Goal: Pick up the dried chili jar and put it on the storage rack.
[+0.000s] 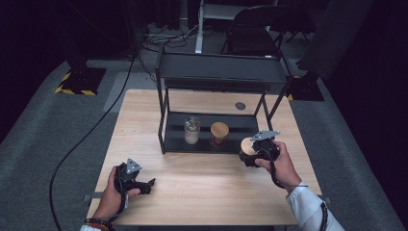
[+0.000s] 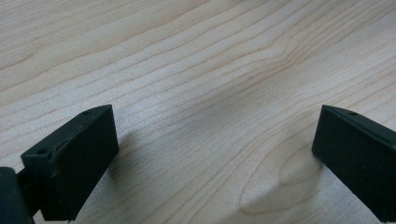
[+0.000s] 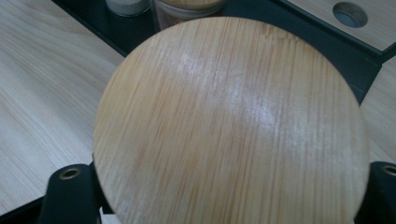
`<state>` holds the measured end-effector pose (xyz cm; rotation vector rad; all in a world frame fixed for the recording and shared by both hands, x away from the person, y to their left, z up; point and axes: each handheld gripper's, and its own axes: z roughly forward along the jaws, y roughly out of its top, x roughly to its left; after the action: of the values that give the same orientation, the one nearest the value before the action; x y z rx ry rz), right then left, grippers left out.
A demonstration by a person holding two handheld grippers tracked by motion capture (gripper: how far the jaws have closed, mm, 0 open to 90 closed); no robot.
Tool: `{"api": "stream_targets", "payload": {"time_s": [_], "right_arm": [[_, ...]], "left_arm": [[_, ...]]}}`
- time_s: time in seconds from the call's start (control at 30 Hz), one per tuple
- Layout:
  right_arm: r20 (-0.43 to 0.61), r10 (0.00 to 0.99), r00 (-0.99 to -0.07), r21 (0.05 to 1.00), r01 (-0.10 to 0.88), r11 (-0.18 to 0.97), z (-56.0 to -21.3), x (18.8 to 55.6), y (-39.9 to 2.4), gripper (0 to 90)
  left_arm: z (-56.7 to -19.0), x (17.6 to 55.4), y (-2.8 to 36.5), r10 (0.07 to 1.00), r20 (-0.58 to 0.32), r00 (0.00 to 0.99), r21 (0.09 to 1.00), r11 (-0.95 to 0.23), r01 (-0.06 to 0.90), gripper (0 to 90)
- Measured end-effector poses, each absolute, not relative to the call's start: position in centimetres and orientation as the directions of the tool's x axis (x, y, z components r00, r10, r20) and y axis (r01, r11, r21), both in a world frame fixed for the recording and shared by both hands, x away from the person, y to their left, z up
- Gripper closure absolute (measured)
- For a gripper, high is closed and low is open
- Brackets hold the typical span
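Observation:
My right gripper (image 1: 251, 152) is shut on a round bamboo lid (image 1: 248, 146), held just in front of the black rack's lower shelf (image 1: 173, 143). In the right gripper view the lid (image 3: 231, 126) faces the camera, pinched at its edge between the two black jaws. On that shelf stand a clear glass jar with no lid (image 1: 192, 130) and a jar capped with a bamboo lid (image 1: 219, 133). My left gripper (image 1: 146, 185) rests at the table's front left. Its jaws stand wide apart over bare wood (image 2: 215, 93), with nothing between them.
The black two-tier rack (image 1: 216, 72) spans the back of the wooden table (image 1: 202, 192). A round cable hole (image 1: 240, 105) sits behind it. A chair (image 1: 250, 33) and cables lie on the floor beyond. Bare tabletop stretches between the two hands.

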<state>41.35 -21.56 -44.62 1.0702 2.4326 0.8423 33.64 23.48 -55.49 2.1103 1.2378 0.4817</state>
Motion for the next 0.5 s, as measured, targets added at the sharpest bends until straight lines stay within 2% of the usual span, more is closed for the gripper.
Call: {"api": "stream_targets", "payload": {"time_s": [0.5], "right_arm": [[-0.079, 0.771, -0.632, 0.637, 0.563, 0.527, -44.4, 43.3, -21.3, 24.7]], "left_arm": [[-55.5, 33.6, 23.5, 0.872, -0.006, 0.49, 0.683, -0.354, 0.638, 0.1]]}}
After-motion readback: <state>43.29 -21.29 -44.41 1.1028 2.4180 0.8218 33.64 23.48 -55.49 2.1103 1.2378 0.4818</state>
